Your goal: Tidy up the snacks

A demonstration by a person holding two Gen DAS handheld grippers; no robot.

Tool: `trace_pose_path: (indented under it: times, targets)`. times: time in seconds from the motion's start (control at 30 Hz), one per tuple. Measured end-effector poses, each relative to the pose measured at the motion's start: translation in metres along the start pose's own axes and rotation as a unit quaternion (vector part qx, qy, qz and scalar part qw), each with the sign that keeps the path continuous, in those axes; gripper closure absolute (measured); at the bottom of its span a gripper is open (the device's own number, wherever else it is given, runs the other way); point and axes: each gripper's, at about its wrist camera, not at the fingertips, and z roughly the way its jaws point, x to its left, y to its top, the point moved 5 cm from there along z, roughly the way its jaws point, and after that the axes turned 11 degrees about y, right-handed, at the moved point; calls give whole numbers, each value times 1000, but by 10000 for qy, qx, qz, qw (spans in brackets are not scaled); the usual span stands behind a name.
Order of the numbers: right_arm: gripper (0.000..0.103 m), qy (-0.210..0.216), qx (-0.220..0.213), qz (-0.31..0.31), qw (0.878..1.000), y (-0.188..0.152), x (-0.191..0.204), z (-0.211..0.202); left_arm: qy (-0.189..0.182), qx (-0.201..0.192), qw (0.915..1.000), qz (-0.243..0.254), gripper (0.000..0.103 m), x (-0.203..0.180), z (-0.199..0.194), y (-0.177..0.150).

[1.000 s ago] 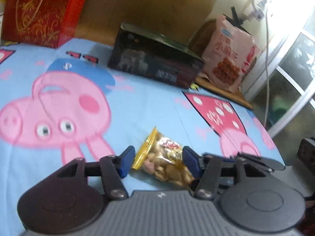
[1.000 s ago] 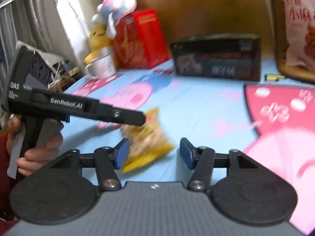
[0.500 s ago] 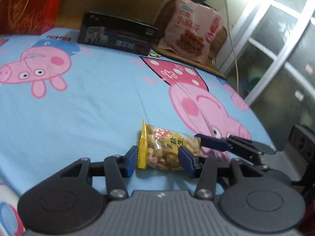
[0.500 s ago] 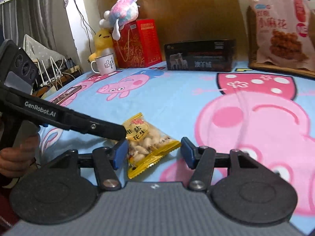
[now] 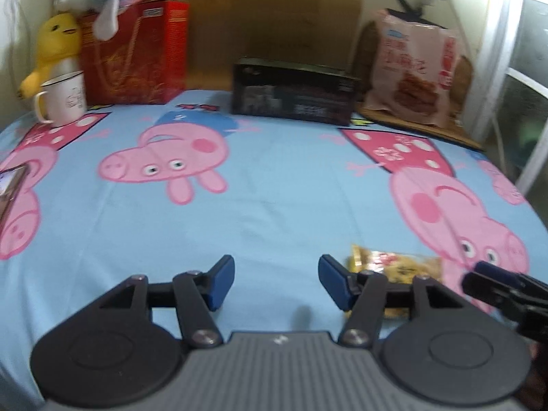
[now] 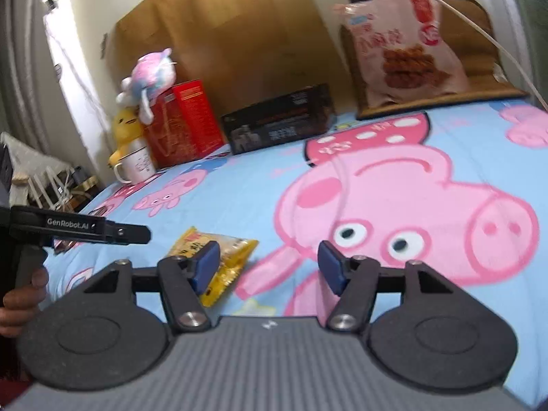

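A small yellow packet of peanuts lies flat on the blue cartoon bedsheet. It sits just right of my left gripper, outside the fingers and partly hidden behind the right one. The left jaws are opening with only sheet between them. In the right wrist view the packet lies beside and partly behind the left finger of my right gripper. Those jaws are also opening, with nothing between them. One finger of my left gripper reaches in from the left, held by a hand.
Along the headboard stand a red box with plush toys on top, a white mug, a black box and a large pink snack bag. A phone lies at the sheet's left edge.
The packet was between the left gripper's fingers and between the right's; both grippers have swung off it, left to the left and right to the right. Both pairs of jaws stand wider.
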Motion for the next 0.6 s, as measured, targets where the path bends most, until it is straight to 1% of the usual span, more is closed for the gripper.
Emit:
trace_pose_path:
  times: [0.07,0.13,0.17,0.23,0.3,0.37,0.4,0.43,0.47,0.5,0.53,0.57,0.6]
  targets:
    - [35,-26,-71,94,9999,1,-3,-4,93,55,9999,-29,48,3,4,-2]
    - [35,-225,-157,51,9996,9,-8,-11,169,96,9998,-31,48,5,8,-3]
    - [35,-343,-258,-24,9991,16,-11,-17,203,105,9997,-21,48,6,9,-4]
    - [35,-662,-626,-265,9955,40,-19,-37,286,112,9995,14,47,7,12,-5]
    - [35,-1084,-1064,-636,9863,70,-25,-63,367,98,9993,45,47,9,14,-4]
    - [35,-1543,-1443,-1173,9704,101,-26,-91,428,90,9990,48,47,9,15,-3]
    - [34,-1834,-1603,-1594,9567,116,-22,-106,456,88,9989,44,47,10,16,-2]
    - [30,-2124,-1714,-2041,9401,127,-18,-117,484,83,9988,45,47,10,17,-2]
    - [23,-2447,-1808,-2545,9180,135,-12,-128,519,73,9986,50,47,10,18,-2]
    - [19,-2761,-1888,-3045,8919,138,-7,-137,550,65,9984,60,47,10,19,-1]
    - [16,-3077,-1941,-3585,8597,139,0,-143,582,56,9983,74,46,9,20,-1]
    - [16,-3282,-1917,-3976,8351,135,3,-145,614,39,9981,94,45,8,21,-1]
    - [16,-3393,-1819,-4242,8197,129,4,-144,638,26,9979,114,45,7,21,-1]
